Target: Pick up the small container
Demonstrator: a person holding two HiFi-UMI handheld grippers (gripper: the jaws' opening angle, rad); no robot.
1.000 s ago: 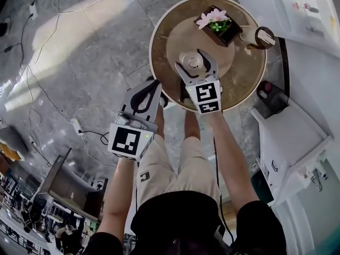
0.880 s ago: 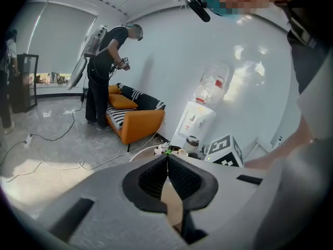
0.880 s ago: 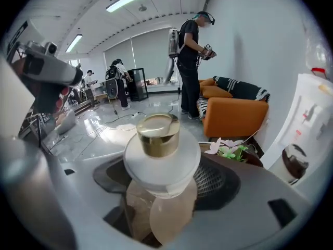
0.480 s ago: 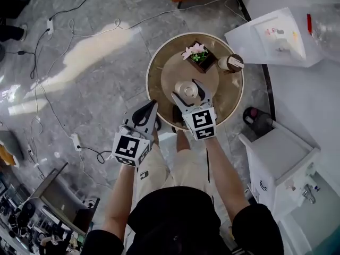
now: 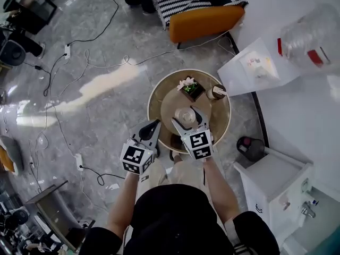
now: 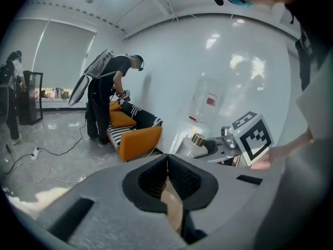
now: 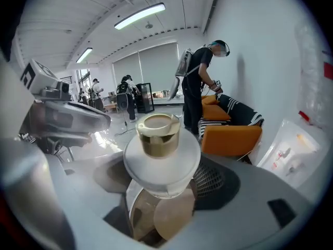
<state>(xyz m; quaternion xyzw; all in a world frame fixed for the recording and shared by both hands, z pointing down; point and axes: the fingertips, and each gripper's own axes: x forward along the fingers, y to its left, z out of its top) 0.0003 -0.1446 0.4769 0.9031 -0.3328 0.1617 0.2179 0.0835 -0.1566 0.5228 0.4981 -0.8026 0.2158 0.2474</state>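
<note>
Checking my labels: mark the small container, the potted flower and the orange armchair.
small container (image 7: 162, 158), right gripper view, white body
potted flower (image 5: 192, 91), head view, dark pot
orange armchair (image 5: 204, 21), head view, orange cushion

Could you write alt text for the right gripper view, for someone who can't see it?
A small container, white and round with a gold cap, sits gripped between two grey fingers, filling the centre of the picture. Behind it are an orange armchair and a standing person in a bright room.
</note>
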